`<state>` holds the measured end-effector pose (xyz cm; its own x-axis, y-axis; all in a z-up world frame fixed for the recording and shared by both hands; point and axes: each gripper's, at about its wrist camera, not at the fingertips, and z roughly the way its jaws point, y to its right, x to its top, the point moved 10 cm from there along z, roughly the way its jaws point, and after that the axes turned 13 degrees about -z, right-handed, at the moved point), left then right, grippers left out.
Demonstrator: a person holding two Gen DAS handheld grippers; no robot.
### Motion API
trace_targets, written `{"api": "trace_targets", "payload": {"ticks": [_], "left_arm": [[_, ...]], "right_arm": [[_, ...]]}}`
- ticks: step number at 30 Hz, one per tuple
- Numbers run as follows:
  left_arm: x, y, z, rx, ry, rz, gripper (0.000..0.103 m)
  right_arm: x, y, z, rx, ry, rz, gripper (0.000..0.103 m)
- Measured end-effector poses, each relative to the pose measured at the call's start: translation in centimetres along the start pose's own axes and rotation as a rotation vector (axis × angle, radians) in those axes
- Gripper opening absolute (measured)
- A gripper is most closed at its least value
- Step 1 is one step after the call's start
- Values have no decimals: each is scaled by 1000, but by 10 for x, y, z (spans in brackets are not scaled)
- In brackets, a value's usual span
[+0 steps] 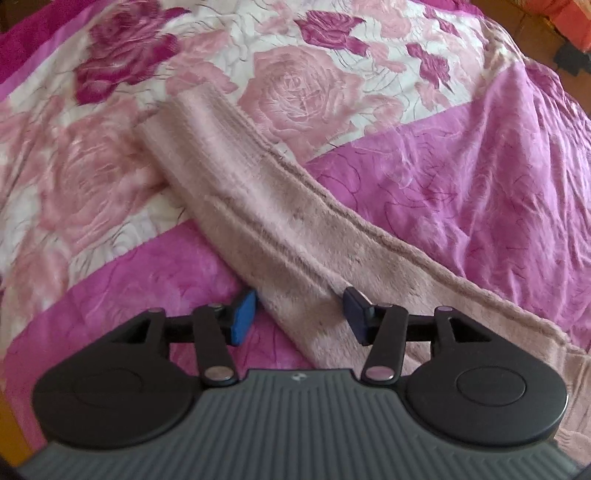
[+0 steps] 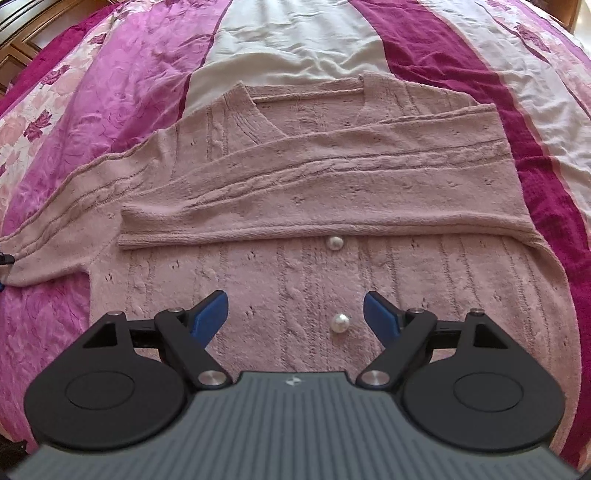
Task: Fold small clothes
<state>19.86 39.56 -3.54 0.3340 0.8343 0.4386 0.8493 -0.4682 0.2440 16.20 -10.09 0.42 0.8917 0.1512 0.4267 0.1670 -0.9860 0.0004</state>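
A small pink knitted cardigan point(image 2: 332, 258) with pearl buttons point(image 2: 340, 323) lies flat on the bed. One sleeve point(image 2: 332, 192) is folded across its chest. The other sleeve point(image 1: 266, 206) stretches out straight over the bedspread, its cuff far from me. My left gripper point(image 1: 299, 314) is open and straddles this sleeve near the shoulder end, blue pads point(image 1: 243, 315) on either side of it. My right gripper point(image 2: 295, 317) is open just above the cardigan's lower front, with the nearest pearl button between its pads point(image 2: 212, 314).
The bedspread point(image 1: 480, 166) is magenta, pink and cream with a rose pattern and lies wrinkled all round the garment. A cream stripe point(image 2: 295, 48) and a dark crimson band point(image 2: 461, 74) run beyond the collar. Wooden furniture point(image 2: 22, 33) shows at the far left.
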Motion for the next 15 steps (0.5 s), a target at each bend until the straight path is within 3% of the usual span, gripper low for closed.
{"api": "trace_targets", "payload": {"ticks": [7,12,15], "left_arm": [[-6,-4,9,-30,0,-94,65],[10,6,21,-75,3,-140,62],[14,10,21,-82,3,-78,15]], "right_arm": [[0,-2,-1,-11,7,-31,85],[-6,-5,0,-12,-8,-25,85],[-8,-4,-1,-7,-2,-1,86]]}}
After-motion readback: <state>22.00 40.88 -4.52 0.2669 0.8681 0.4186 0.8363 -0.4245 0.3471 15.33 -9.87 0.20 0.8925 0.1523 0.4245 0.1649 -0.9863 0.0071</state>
